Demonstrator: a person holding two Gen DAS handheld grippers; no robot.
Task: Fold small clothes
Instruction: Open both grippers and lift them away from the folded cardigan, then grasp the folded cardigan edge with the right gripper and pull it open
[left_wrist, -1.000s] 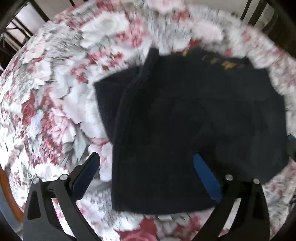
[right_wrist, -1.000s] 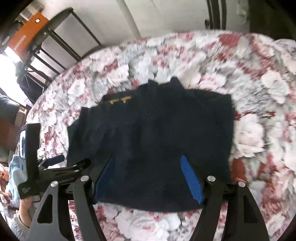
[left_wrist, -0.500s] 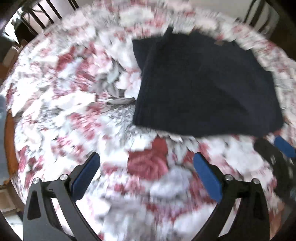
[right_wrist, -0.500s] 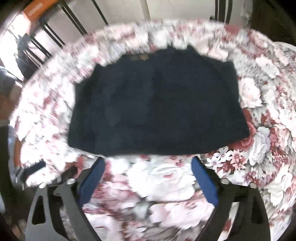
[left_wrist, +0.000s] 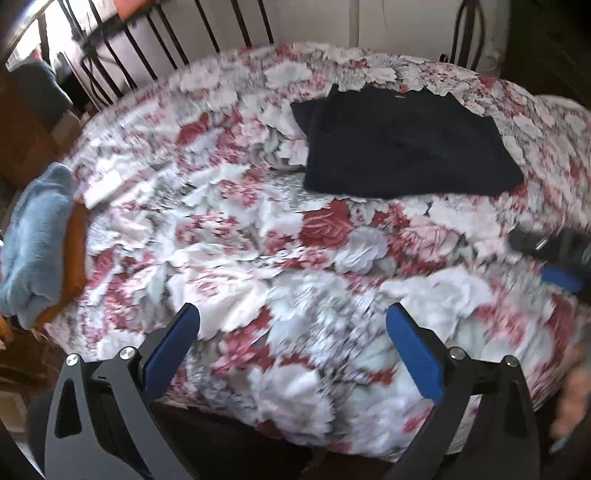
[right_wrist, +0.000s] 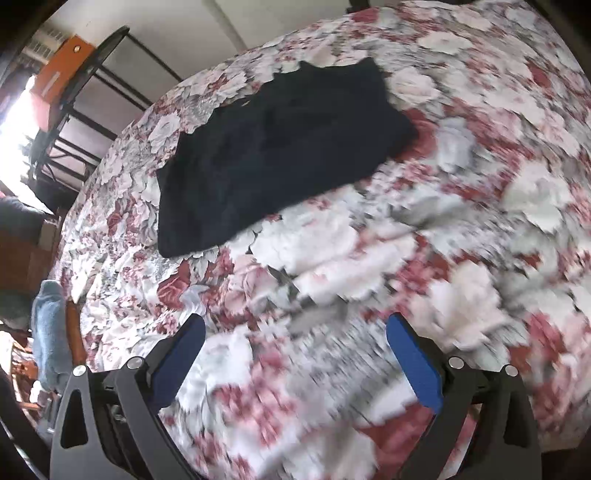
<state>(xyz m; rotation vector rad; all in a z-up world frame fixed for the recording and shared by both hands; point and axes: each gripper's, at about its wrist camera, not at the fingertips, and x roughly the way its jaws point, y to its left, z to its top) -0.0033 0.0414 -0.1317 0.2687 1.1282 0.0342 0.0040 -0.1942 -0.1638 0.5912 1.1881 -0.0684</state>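
the dark garment (left_wrist: 406, 147) (right_wrist: 273, 155) is held by neither gripper. the left gripper (left_wrist: 291, 343) hangs with its blue-padded jaws spread wide and nothing between them, over the near edge of the flowered cloth (left_wrist: 258, 240) on the bench, well short of the garment. the right gripper (right_wrist: 295, 350) is spread the same way and empty, also well short of it. the garment lies folded and flat on the cloth toward the far side. well to the left of it, at the bench's edge, sits a pale blue piece of clothing (left_wrist: 33, 240) (right_wrist: 50, 332). behind the garment stands a dark metal chair back (left_wrist: 166, 48).
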